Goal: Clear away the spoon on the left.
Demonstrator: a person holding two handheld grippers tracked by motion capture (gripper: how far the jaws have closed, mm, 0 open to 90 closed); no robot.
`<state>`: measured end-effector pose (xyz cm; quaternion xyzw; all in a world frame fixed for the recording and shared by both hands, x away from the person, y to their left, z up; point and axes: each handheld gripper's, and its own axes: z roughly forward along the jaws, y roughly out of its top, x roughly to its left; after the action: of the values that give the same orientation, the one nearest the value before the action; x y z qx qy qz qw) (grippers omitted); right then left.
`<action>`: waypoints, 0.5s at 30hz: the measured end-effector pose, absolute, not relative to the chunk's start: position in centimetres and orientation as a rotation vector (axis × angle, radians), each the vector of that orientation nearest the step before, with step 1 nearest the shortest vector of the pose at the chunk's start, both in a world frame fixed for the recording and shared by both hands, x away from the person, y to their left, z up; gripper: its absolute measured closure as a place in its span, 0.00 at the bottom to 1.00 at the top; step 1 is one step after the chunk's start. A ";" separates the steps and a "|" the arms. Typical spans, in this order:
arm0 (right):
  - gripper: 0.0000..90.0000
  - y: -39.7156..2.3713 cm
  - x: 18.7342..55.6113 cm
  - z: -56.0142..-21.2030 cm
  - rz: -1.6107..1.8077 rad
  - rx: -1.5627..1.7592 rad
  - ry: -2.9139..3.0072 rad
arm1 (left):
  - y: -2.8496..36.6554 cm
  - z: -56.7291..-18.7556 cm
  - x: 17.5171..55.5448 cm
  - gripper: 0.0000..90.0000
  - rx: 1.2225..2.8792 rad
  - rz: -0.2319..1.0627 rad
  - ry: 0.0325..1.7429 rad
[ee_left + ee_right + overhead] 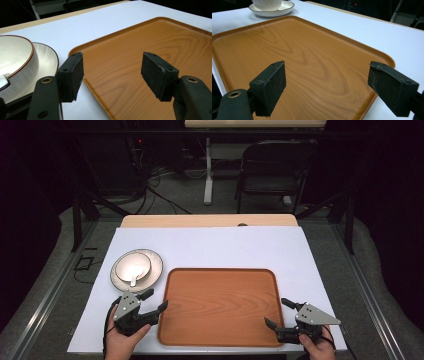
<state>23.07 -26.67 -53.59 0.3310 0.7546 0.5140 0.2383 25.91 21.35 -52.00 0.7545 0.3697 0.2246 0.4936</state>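
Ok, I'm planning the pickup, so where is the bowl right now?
In the high view the bowl sits on a plate at the table's left, just off the wooden tray's far-left corner, ahead of the open left gripper.

High view looks down; both claw views skim the tray (220, 305) closely.

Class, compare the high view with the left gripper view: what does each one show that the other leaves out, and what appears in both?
High view alone: the right gripper with open jaws, the person's hands, a black folding chair beyond the table, and the small spoon whole in the bowl.

Left gripper view alone: a close look at the left gripper pads, jaws wide apart with nothing between them.

Both: the brown wood-grain rectangular tray, the white brown-rimmed bowl on its white plate, the white table cover.
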 end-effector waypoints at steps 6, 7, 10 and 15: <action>0.16 -26.6 23.1 -53.6 1.407 0.906 2.070 | 21.5 -52.1 25.9 0.39 1.836 0.538 0.912; 0.16 -26.6 23.1 -53.6 1.407 0.906 2.070 | 21.5 -52.1 25.9 0.39 1.836 0.538 0.912; 0.16 -26.6 23.0 -53.6 1.407 0.903 2.071 | 21.6 -52.0 25.9 0.39 1.834 0.541 0.913; 0.16 -26.6 23.0 -53.5 1.406 0.901 2.069 | 21.5 -52.0 25.9 0.39 1.837 0.548 0.918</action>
<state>23.03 -26.60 -53.55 0.3290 0.7557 0.5134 0.2390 25.88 21.53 -52.00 0.7551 0.3773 0.2254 0.4865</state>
